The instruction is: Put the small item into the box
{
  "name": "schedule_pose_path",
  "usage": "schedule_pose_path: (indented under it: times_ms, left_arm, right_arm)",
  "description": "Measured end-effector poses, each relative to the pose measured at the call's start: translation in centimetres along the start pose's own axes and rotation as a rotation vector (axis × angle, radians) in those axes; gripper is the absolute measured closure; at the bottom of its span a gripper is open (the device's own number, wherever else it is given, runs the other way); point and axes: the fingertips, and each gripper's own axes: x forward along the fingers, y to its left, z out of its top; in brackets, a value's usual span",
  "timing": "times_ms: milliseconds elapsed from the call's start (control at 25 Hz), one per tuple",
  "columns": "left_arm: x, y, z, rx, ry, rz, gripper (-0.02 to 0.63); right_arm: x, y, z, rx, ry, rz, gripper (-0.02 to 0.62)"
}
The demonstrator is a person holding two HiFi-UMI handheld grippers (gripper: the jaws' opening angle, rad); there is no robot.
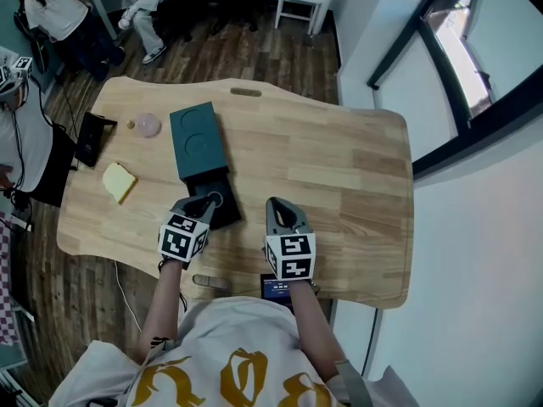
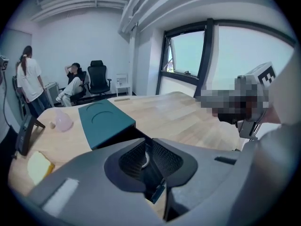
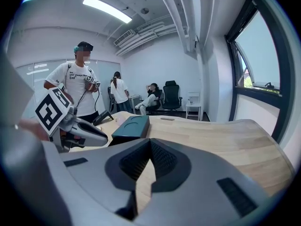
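Observation:
A teal box (image 1: 193,138) lies on the wooden table (image 1: 339,168), and its black open part (image 1: 222,213) points toward me. My left gripper (image 1: 212,200) is over that black part, its jaws drawn close on a small pale round item (image 2: 143,160) that shows only as a sliver between the pads. In the left gripper view the teal box (image 2: 104,119) sits just ahead of the left gripper (image 2: 146,154). My right gripper (image 1: 278,203) rests to the right of the box, shut with nothing in it. The right gripper (image 3: 149,147) has the teal box (image 3: 132,125) ahead to its left.
Left of the box lie a pink translucent piece (image 1: 148,125), a yellow sponge (image 1: 119,181) and a black stand (image 1: 92,138). A phone (image 1: 276,288) sits at the table's near edge. People stand and sit beyond the far left. Bare wood stretches to the right.

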Motion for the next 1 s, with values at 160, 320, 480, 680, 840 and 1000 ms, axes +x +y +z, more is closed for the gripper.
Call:
schedule_pose_path:
  times_ms: [160,320,480,680,840,1000]
  left_arm:
    - [-2.5,0.2,1.3,-0.003,-0.108,0.033,0.561]
    - [-5.4,0.5,2.6,-0.104,-0.256,0.032,0.601]
    - [-8.4,0.9,4.0,-0.214,-0.432,0.025,0.603]
    - [-10.3,0.9,4.5,-0.229,-0.509,0.048,0.603]
    - [-10.5,0.6,4.2,-0.22,-0.506,0.053,0.603]
    - [-10.4,0.6,3.9,-0.196,-0.49,0.076,0.603]
  right_arm:
    - [-0.9,1.1,0.7,-0.013,-0.028,0.006,0.591]
    - [-2.0,2.4,1.6,-0.029,-0.068,0.015,0.591]
    - [-3.3,3.5,2.4,-0.048,-0.103,0.023,0.592]
    - [-4.4,4.0,2.9,-0.063,-0.13,0.024,0.592]
    - [-4.8,3.9,2.8,-0.061,-0.135,0.024,0.592]
    - [-4.8,3.8,2.6,-0.057,-0.131,0.031,0.592]
